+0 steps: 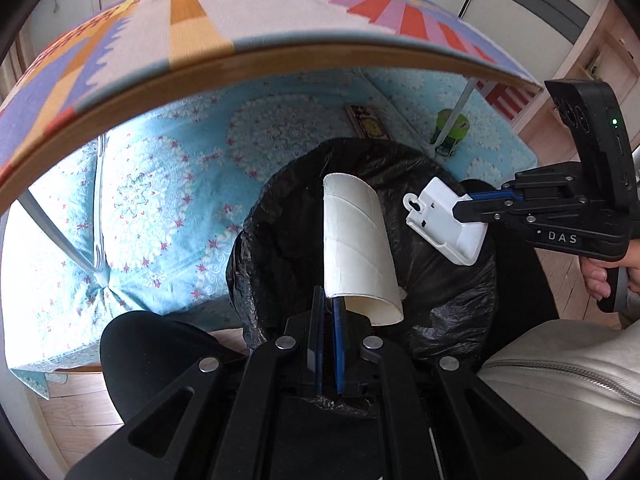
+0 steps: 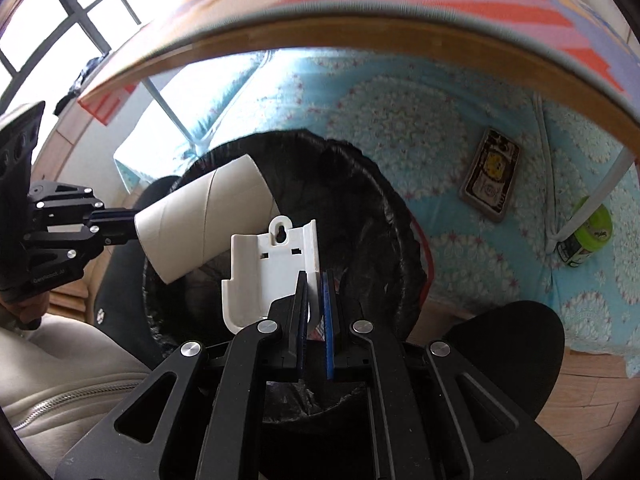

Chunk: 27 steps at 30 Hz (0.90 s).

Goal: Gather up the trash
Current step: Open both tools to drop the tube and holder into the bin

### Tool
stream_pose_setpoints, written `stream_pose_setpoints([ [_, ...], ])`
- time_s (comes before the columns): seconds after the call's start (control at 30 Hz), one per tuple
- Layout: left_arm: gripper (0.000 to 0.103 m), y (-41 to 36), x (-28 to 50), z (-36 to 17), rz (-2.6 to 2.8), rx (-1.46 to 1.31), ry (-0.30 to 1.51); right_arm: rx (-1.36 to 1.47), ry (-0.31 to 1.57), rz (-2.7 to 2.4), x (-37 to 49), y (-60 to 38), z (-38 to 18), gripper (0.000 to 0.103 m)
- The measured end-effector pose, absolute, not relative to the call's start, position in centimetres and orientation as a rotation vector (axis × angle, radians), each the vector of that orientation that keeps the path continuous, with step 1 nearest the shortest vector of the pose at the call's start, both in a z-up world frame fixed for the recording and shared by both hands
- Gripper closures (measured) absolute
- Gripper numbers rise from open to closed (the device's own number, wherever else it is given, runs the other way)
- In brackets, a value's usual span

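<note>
My left gripper (image 1: pixel 328 308) pinches the rim of a white cardboard tube (image 1: pixel 358 248), holding it above the open mouth of the bin with the black bag (image 1: pixel 452 292). At 3 o'clock from the tube, my right gripper (image 2: pixel 316 288) pinches one side wall of a white plastic holder (image 2: pixel 268 272), also over the bin. Both hang below the desk (image 1: pixel 192 92) edge, which is at 12 o'clock. A green can (image 1: pixel 450 130) stands on the blue carpet (image 1: pixel 160 200).

A white cardboard tube (image 1: pixel 358 246) and a white plastic bracket (image 1: pixel 444 222) above a glossy black bin bag (image 1: pixel 452 280). A light-blue floor cloth (image 1: pixel 160 200) carries white medallions and pink stars. The tabletop (image 1: pixel 260 20) shows orange, red, lilac and purple stripes; a green can (image 1: pixel 450 130) beyond.
</note>
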<state>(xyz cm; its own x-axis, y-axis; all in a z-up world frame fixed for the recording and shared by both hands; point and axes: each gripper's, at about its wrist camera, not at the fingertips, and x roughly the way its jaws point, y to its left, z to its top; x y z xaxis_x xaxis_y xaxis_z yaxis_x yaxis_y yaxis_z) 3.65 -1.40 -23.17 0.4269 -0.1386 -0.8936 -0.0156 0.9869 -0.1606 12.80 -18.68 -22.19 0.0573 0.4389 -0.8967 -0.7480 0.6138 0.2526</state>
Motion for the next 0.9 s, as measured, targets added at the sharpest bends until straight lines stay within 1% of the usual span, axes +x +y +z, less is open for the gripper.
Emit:
stream_pose_setpoints([
  [0.3,0.099,-1.6,4.5,-25.7,-0.078,-0.154,1.192,-0.386,1.264,0.911,12.1,-17.5,-25.1,0.096],
  [0.5,0.099,-1.6,4.7,-25.9,-0.081,-0.16,1.207,-0.395,1.282,0.934,11.5,-16.9,-25.6,0.095],
  [0.6,0.099,-1.5,4.8,-25.9,-0.075,-0.178,1.212,-0.381,1.274,0.94,11.6,-17.1,-25.5,0.09],
  [0.67,0.098,-1.4,4.8,-25.9,-0.066,-0.189,1.222,-0.379,1.266,0.939,11.5,-17.1,-25.4,0.084],
  [0.9,0.098,-1.9,4.6,-24.6,-0.068,-0.187,1.196,-0.365,1.24,0.94,11.4,-17.4,-24.4,0.084],
])
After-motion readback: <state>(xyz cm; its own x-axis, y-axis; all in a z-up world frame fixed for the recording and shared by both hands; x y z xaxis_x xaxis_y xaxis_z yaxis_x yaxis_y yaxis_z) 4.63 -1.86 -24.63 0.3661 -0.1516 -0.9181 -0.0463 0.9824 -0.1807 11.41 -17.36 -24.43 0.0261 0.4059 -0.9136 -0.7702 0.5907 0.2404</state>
